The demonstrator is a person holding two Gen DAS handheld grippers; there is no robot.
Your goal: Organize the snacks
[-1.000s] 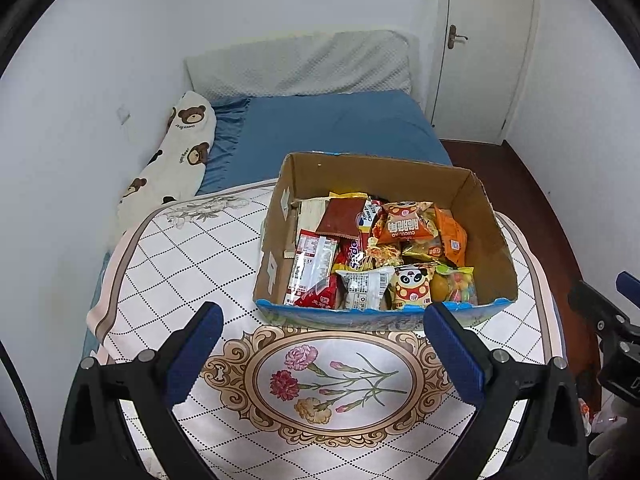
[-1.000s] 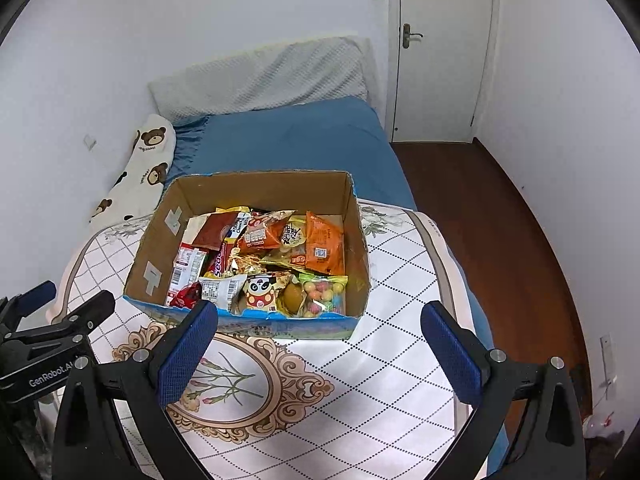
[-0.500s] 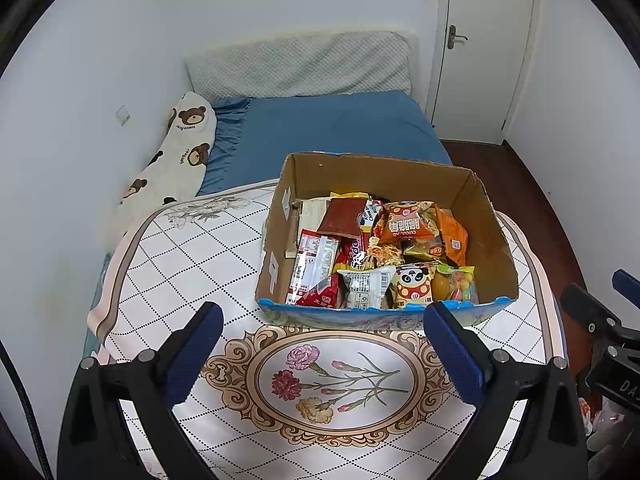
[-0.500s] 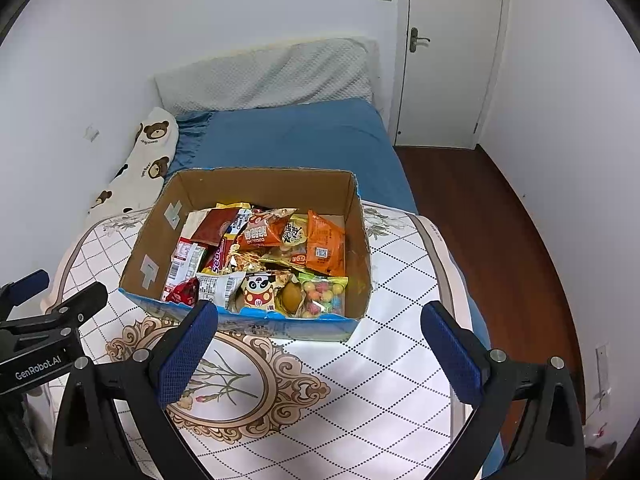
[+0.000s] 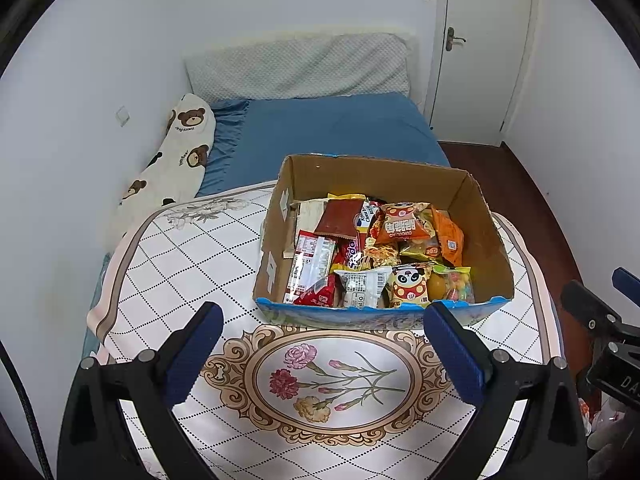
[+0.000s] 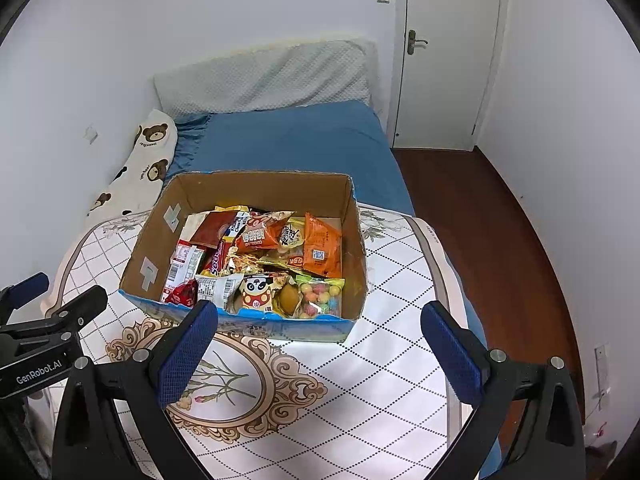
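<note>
Nearest the left wrist camera, the left gripper (image 5: 324, 354) hangs over the tabletop (image 5: 180, 272) with its blue-padded fingers (image 5: 194, 354) spread wide and nothing between them; under it lies the flower medallion (image 5: 332, 376) printed on the white, diamond-patterned cloth; at 3 o'clock in this view part of the other gripper shows at the frame's edge. The right gripper (image 6: 320, 354) is likewise released and empty, its fingers (image 6: 188, 354) parted above the cloth; at 9 o'clock in its view sits the neighbouring gripper's black body.

Just beyond both sets of fingers, toward 12 o'clock, the cardboard box (image 5: 486, 236) stands on the tabletop with its blue-printed near wall facing the cameras; it is open-topped and packed with snacks. Along the near wall lie a red packet (image 5: 316, 294), a white wrapper with a barcode (image 5: 362, 286), a panda-printed packet (image 5: 408, 286) and a clear bag of coloured candies (image 5: 456, 284); farther in sit an orange bag (image 5: 404, 226), a flat orange packet (image 5: 450, 240) at the 3 o'clock side, and a dark red pouch (image 5: 340, 218) toward the back wall.

Past the tabletop a bed with a blue sheet (image 5: 328, 136) reaches toward the far wall; a bear-print pillow (image 5: 176, 156) lies along its 9 o'clock edge and a grey headboard cushion (image 5: 296, 66) leans at its end; a white door (image 5: 484, 48) stands shut at 1 o'clock.
</note>
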